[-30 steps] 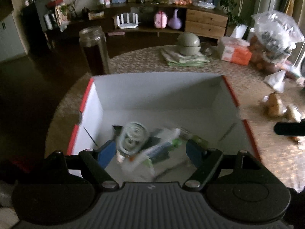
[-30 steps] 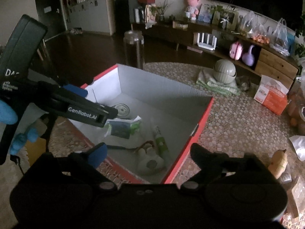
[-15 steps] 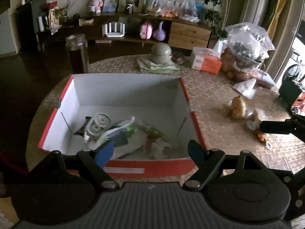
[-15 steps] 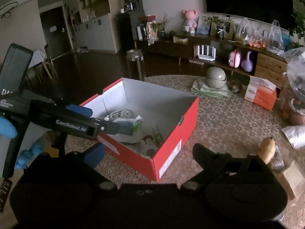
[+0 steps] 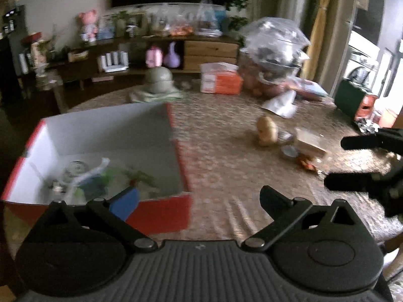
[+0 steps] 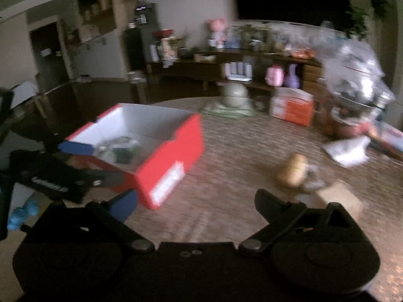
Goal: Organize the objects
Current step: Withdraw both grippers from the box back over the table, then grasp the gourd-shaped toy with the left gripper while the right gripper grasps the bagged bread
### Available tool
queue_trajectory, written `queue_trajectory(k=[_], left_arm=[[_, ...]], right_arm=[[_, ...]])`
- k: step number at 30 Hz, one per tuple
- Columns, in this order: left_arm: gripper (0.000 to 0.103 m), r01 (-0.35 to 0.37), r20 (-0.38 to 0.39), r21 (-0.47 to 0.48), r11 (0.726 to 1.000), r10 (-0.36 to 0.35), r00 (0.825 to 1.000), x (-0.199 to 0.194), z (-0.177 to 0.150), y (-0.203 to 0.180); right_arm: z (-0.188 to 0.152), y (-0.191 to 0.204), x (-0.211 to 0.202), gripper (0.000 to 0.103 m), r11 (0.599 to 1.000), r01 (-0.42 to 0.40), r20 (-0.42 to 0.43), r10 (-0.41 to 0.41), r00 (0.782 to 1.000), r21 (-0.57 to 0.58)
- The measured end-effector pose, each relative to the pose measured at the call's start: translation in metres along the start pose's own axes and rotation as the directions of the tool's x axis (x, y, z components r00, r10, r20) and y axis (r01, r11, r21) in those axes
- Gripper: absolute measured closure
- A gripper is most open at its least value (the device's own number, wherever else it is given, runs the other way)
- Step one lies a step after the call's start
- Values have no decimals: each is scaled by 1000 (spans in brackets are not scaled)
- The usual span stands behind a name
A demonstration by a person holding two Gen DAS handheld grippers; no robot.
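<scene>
The right hand-held gripper (image 6: 196,200), jaws spread and empty like the left hand-held gripper (image 5: 199,197), is nearer the upright figurine (image 6: 292,170), which stands on the counter (image 6: 226,176) well right of the red box (image 6: 173,148).

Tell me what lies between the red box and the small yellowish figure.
Only bare patterned tablecloth separates red box from yellowish figure, shown in both wrist views.

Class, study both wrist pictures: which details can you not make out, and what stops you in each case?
- Items in the red box: left wrist view, motion blur smears them; the blue finger pad covers some.
- Same items, right wrist view: small, blurred, partly behind the box wall.
- Small bits by the yellow toy: left wrist view, too blurred to name.
- Right gripper: left wrist view, cut by the edge.
</scene>
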State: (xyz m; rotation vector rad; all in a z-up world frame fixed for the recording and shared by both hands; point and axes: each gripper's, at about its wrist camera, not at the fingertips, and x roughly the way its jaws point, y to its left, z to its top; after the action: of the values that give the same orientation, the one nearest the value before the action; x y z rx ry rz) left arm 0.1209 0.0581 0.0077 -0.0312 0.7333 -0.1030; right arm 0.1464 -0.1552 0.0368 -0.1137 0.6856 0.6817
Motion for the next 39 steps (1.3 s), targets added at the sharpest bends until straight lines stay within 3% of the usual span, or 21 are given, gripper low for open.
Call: queue_trajectory(k=[7,12,16,20,26,31,39], left_arm=[[0,81,-21,28,996,-80,997,40,1,-44],[0,93,-30,72,993,-91,995,64,9,-71],[0,22,-48,149,989,-15,999,88,20,-92],[0,29,-63,157,987,-19,998,114,32,-102],[0,6,-60,151,989,3,998,150,55,-112],[0,-21,-49,172,985,30,998,177,70,-117],[0,-24,-97,128,992,37,995,222,84,-116]], right_arm=[[-21,-74,-17,4,983,150,-31,-148,989,106],[-27,-117,-17,4,958,251,-65,-244,968,140],[-29,-150,-6,4,929,317,-102,-303,948,188],[-23,-176,15,4,894,368,-142,-342,929,256],[-8,-203,52,3,845,387,-181,-342,922,370],[-1,-213,89,3,807,430,-236,-361,902,405],[1,-233,121,3,719,475,-300,-369,880,508]])
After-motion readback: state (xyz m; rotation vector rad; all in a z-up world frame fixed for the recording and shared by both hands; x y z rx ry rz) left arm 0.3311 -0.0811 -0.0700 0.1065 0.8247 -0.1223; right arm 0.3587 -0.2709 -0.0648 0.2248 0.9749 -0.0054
